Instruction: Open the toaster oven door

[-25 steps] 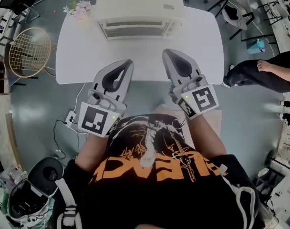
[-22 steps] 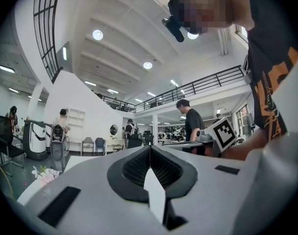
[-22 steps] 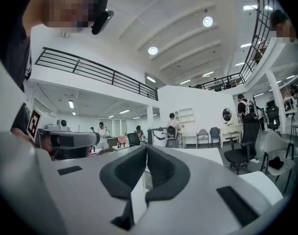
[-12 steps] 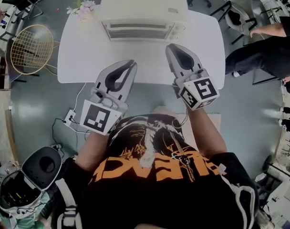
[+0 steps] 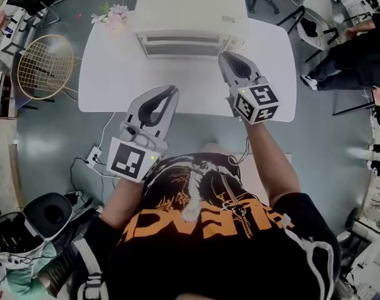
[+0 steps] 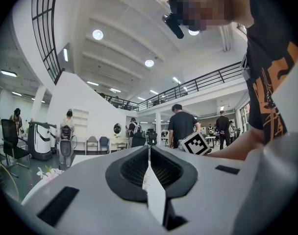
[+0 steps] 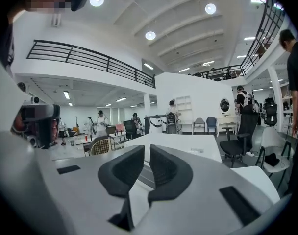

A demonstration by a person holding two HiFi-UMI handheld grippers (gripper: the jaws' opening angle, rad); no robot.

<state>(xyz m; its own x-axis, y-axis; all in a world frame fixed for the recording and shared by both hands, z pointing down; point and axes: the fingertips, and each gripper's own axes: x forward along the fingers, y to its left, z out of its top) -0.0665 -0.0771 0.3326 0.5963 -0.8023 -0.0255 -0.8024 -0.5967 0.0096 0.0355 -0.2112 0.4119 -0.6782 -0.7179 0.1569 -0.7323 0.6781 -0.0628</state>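
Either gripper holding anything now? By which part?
Nothing held. Left gripper is shut and empty; right gripper is opening near the toaster oven front, with nothing between its fingers.

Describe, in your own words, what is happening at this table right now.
A person at a white table holds a gripper in each hand. The right gripper is up by the front of the toaster oven, jaws opening with nothing between them. The left gripper hangs back at the table's near edge, shut and empty. The oven door is not yet open.
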